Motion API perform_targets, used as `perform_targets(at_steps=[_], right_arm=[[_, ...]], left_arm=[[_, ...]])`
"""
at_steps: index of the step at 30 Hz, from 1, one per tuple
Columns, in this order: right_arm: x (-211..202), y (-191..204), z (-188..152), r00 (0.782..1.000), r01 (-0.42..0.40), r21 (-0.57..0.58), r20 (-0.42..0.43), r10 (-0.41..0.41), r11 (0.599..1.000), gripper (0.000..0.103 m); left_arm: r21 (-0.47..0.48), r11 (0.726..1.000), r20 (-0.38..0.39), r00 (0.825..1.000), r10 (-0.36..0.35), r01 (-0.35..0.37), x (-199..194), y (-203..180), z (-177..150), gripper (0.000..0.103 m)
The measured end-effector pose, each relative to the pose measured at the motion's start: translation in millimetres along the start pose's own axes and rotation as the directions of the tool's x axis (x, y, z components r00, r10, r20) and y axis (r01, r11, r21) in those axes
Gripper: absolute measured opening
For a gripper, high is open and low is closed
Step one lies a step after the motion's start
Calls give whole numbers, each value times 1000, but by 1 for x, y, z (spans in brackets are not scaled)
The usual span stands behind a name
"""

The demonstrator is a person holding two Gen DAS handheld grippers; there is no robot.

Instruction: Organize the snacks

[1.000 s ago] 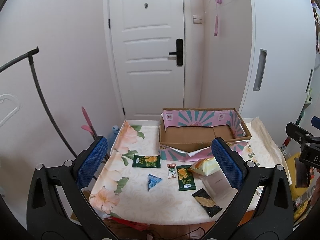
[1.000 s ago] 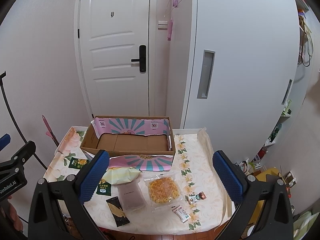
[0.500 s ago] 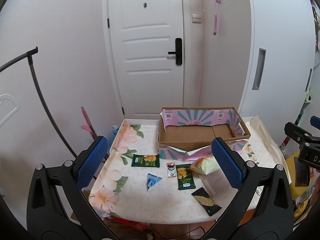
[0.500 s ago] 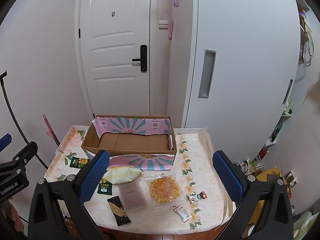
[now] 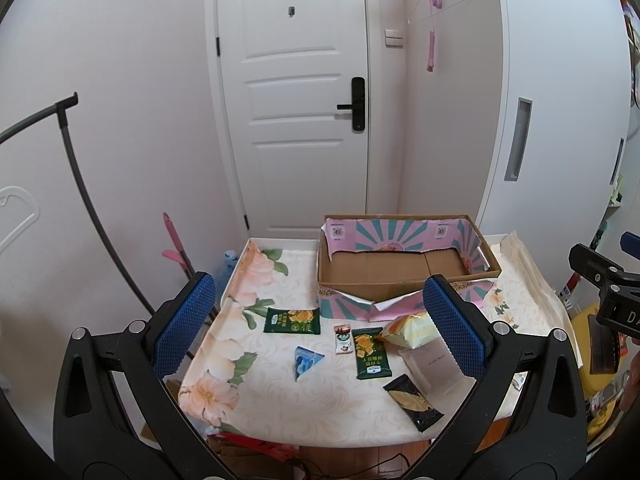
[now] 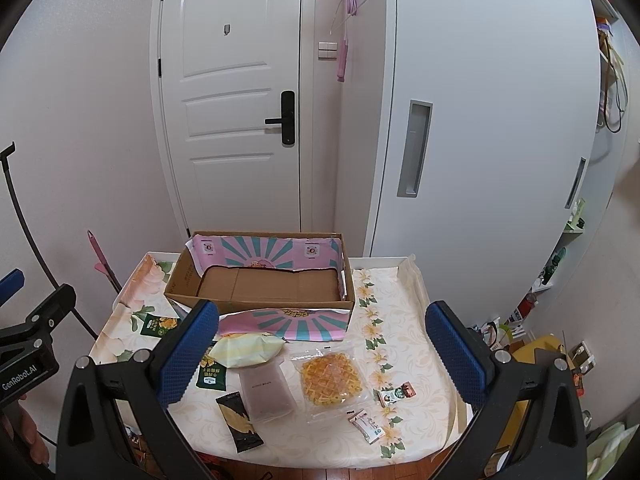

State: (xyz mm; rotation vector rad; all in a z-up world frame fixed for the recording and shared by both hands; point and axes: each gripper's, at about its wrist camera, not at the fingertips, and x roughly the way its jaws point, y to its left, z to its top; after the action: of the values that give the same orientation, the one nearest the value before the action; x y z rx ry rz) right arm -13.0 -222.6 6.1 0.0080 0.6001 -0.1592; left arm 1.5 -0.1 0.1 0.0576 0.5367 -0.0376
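Both views have barely shifted since a second ago. Left gripper and right gripper hover spread apart, empty, above the table. Snack packets, probably eleven, lie before the cardboard box.

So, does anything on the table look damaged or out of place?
Yes. The box has its pink front flap torn and folded down onto the table, with a ragged edge. The snacks lie scattered in front of it; none is inside.

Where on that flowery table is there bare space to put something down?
The cardboard box floor is bare. The tablecloth strip right of the box and the corner left of the blue packet are free. It is crowded around the waffle bag and yellow pouch.
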Motion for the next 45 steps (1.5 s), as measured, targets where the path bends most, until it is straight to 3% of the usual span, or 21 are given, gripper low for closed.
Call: perform_targets(at_steps=[29, 36, 45], right_arm=[[0, 1, 0, 1000, -3, 6, 2, 3, 1000, 103], [9, 1, -3, 999, -34, 2, -35, 34, 999, 103], [36, 8, -30, 984, -146, -4, -99, 145, 989, 103]], left_arm=[[-6, 1000, 20, 1000, 23, -23, -6, 0, -1, 103], [-20, 999, -27, 999, 48, -48, -2, 11, -4, 103], [-27, 999, -130, 991, 35, -39, 23, 32, -45, 103]])
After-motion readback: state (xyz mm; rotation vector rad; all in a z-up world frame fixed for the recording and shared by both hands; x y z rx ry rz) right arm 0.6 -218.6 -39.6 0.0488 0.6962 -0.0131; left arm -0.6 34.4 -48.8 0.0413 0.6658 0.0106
